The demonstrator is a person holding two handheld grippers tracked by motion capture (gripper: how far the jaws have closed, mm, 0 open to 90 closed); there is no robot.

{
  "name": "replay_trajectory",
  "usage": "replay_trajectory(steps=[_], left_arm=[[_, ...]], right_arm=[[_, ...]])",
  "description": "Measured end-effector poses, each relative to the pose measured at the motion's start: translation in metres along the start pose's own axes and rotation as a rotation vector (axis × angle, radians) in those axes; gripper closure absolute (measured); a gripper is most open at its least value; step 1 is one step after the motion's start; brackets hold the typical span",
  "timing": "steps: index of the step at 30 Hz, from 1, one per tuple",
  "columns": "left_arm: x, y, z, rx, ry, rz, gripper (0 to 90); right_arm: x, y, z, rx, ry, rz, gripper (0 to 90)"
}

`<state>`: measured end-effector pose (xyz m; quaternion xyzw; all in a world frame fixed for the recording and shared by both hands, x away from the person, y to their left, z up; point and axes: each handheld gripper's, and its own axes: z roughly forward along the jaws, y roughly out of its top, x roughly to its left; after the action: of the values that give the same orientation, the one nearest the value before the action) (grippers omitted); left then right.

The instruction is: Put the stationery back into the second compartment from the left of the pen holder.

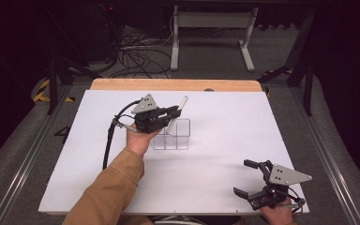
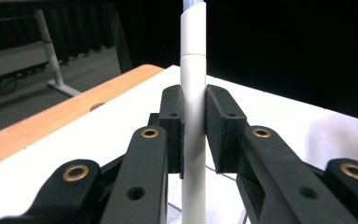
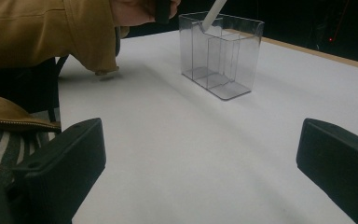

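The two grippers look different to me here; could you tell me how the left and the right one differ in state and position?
The left gripper is shut on a white pen, while the right gripper stands wide open with nothing between its jaws. The left gripper hangs over the clear compartment organizer mid-table; the right gripper sits near the table's front right corner, away from it. Both are black, hand-held, with a grey three-cornered plate on top.

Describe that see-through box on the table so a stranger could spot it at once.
On the white table, look just beyond the middle, beside the left tool. There stands a clear plastic box split into compartments. A white pen, held by that tool, is slanting into it, and it is the one transparent thing on the table.
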<state>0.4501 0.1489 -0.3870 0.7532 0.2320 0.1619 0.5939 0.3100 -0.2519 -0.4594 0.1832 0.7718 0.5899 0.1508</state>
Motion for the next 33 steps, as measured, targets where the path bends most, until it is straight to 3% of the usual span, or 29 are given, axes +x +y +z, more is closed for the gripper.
replay_trajectory(steps=[9,10,11,18,22,33], left_arm=[[0.0,-0.006,-0.002,0.051,-0.001,-0.035,77.4],[0.0,-0.006,-0.002,0.048,-0.003,-0.045,74.7],[0.0,-0.006,-0.003,0.045,-0.005,-0.046,66.0],[-0.006,0.0,-0.015,0.075,0.061,-0.031,29.7],[-0.012,0.007,-0.028,0.045,0.085,-0.009,17.8],[-0.027,0.018,-0.053,0.015,0.05,0.026,12.1]], right_arm=[[-0.002,0.002,0.006,-0.001,0.014,-0.003,2.0],[-0.003,0.002,0.006,-0.002,0.015,-0.004,2.0],[-0.003,0.002,0.006,-0.003,0.016,-0.003,1.9],[-0.005,0.004,0.01,-0.005,0.025,-0.008,2.0],[-0.005,0.004,0.011,-0.004,0.027,-0.009,1.9],[-0.004,0.004,0.012,-0.003,0.026,-0.011,1.9]])
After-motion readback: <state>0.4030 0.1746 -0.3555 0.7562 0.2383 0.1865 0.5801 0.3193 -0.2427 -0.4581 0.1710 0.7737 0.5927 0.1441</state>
